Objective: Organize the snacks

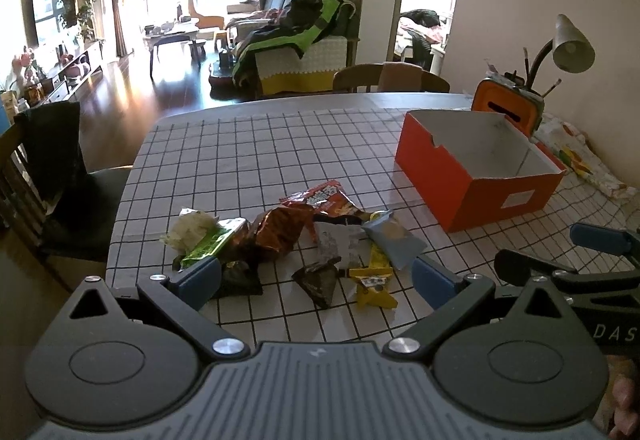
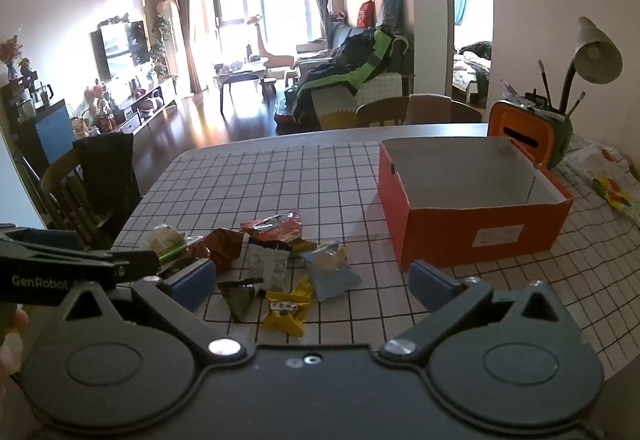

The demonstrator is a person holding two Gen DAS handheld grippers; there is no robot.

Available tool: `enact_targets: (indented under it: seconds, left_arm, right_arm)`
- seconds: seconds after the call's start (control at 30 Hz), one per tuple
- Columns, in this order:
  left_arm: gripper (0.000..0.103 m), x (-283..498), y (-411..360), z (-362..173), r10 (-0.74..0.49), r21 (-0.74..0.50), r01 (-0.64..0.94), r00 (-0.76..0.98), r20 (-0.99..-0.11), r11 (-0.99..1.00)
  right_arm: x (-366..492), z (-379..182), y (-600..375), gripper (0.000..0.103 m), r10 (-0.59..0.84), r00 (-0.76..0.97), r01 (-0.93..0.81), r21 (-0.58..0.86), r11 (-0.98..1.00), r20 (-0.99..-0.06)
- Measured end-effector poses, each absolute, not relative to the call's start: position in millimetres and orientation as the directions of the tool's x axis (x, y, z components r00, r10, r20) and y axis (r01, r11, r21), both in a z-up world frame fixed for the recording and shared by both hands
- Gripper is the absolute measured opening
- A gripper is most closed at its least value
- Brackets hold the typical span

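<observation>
Several snack packets lie in a loose pile on the checked tablecloth: a red packet [image 1: 320, 200], a brown foil packet [image 1: 276, 232], a green packet [image 1: 208, 244], a grey-blue packet [image 1: 394, 238], a yellow packet [image 1: 374, 280] and a dark triangular packet [image 1: 318, 282]. The pile also shows in the right wrist view [image 2: 276, 260]. An empty orange box [image 1: 476, 164] stands open to the right [image 2: 472, 196]. My left gripper [image 1: 316, 280] is open and empty above the pile's near edge. My right gripper [image 2: 312, 280] is open and empty, also near the pile.
An orange and green pen holder [image 1: 508, 104] and a desk lamp [image 1: 568, 44] stand behind the box by the wall. A patterned cloth [image 1: 580, 156] lies at the right. Wooden chairs stand at the left [image 1: 44, 176] and far side [image 1: 392, 78].
</observation>
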State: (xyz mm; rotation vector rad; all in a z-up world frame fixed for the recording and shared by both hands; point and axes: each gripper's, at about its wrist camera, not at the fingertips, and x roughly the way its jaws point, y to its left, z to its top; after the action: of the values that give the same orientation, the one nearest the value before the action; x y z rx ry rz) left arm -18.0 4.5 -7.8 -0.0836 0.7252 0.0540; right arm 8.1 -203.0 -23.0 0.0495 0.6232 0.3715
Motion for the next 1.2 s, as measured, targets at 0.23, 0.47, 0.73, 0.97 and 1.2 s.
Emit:
enact_targets:
  seconds: [0.23, 0.47, 0.73, 0.97, 1.2]
  left_arm:
    - [0.102, -20.9, 1.9, -6.3, 0.012, -0.060, -0.068, 0.750, -0.662, 0.996]
    - [0.102, -21.8, 1.2, -6.7, 0.005, -0.066, -0.065, 0.749, -0.662, 0.996]
    - [0.102, -21.6, 1.3, -7.0, 0.005, -0.064, -0.064, 0.749, -0.663, 0.996]
    - [0.102, -21.4, 1.2, -6.6, 0.007, -0.061, -0.063, 0.750, -0.661, 0.996]
    - [0.102, -20.3, 1.6, -5.5, -0.001, -0.061, -0.053, 0.753, -0.658, 0.997]
  right_arm:
    - [4.1, -20.7, -205.3, 0.103, 0.350, 0.756, -0.323, 0.150, 0.934, -0.553]
    - [0.7, -17.8, -206.5, 0.103, 0.368, 0.755, -0.340, 0.156, 0.928, -0.542]
    - [0.9, -18.9, -205.6, 0.103, 0.376, 0.754, -0.347, 0.160, 0.924, -0.539]
    - [0.8, -18.3, -203.7, 0.103, 0.372, 0.757, -0.345, 0.154, 0.926, -0.537]
    - [0.1, -17.1, -202.3, 0.103, 0.371, 0.763, -0.348, 0.147, 0.926, -0.529]
